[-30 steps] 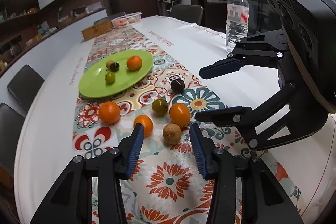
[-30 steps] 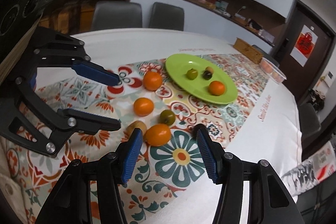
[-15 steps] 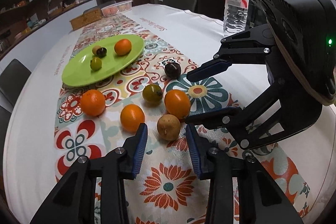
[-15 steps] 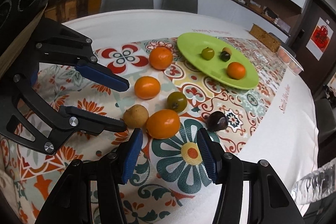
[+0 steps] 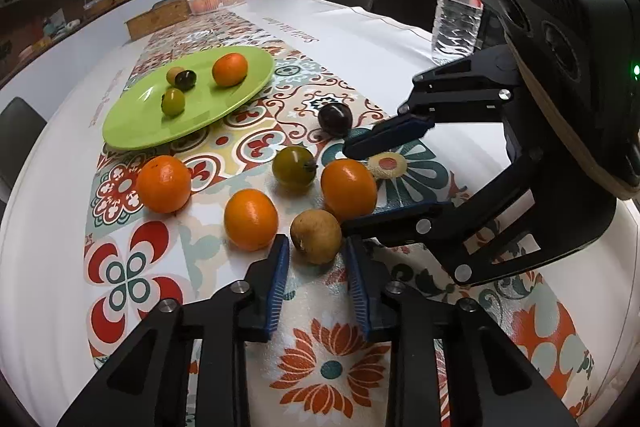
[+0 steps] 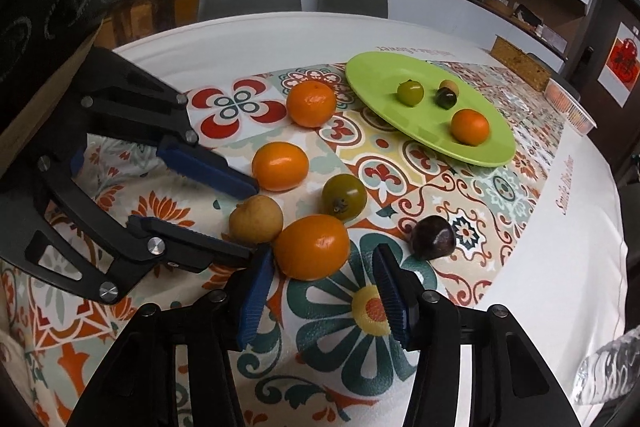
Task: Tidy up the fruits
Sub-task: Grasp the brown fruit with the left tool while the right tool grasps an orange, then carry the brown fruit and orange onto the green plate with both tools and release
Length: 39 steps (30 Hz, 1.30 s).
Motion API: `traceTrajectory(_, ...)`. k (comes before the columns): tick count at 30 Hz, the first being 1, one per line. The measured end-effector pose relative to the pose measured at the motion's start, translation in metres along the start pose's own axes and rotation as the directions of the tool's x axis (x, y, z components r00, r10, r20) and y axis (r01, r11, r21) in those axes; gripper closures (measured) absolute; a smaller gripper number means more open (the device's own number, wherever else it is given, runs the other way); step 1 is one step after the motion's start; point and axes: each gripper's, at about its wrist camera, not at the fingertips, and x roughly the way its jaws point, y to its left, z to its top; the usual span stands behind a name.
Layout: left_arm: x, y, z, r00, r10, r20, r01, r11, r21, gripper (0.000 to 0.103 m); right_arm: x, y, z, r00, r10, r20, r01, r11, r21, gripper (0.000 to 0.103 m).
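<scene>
The left hand-held gripper (image 5: 316, 259) is spread around the tan fruit (image 5: 316, 235); the right hand-held gripper (image 6: 324, 291) gapes before the nearest orange (image 6: 312, 247), touching that fruit at its 10 o'clock; closing together may knock either rolling. Six fruits lie on the surface (image 5: 48, 227); four on the green plate (image 5: 132, 135).

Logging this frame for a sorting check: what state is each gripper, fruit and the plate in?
left gripper: jaws open around the tan fruit, not gripped.
right gripper: jaws open, nearing an orange.
green plate: holds four fruits.
dark plum: loose on the cloth.
water bottle: upright.
</scene>
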Motion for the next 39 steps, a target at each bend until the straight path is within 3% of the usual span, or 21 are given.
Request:
traceTrajectory(4,0.001,0.002,0.002,1.0,0.002,0.005,-0.002,1.0,-0.017,0.077,0.002,0.001,0.001,1.0,0.026,0.0,-0.026,1.0,0.01,0.064)
traceTrajectory(16,0.003,0.0,0.008,1.0,0.004,0.007,-0.003,0.998,-0.057,0.078,-0.007,-0.009,-0.01,1.0,-0.009,0.003,0.008,0.99,0.137,0.064)
traceTrajectory(28,-0.027,-0.005,0.01,0.997,0.046,0.066,-0.039,0.993,-0.114,0.078,-0.036,-0.012,-0.013,0.995,-0.078,0.063,0.057,0.957,0.285,0.065)
traceTrajectory(39,-0.058,0.002,0.012,0.987,0.104,0.125,-0.085,0.985,-0.149,0.078,-0.063,-0.007,-0.001,0.984,-0.133,0.12,0.084,0.935,0.345,0.065)
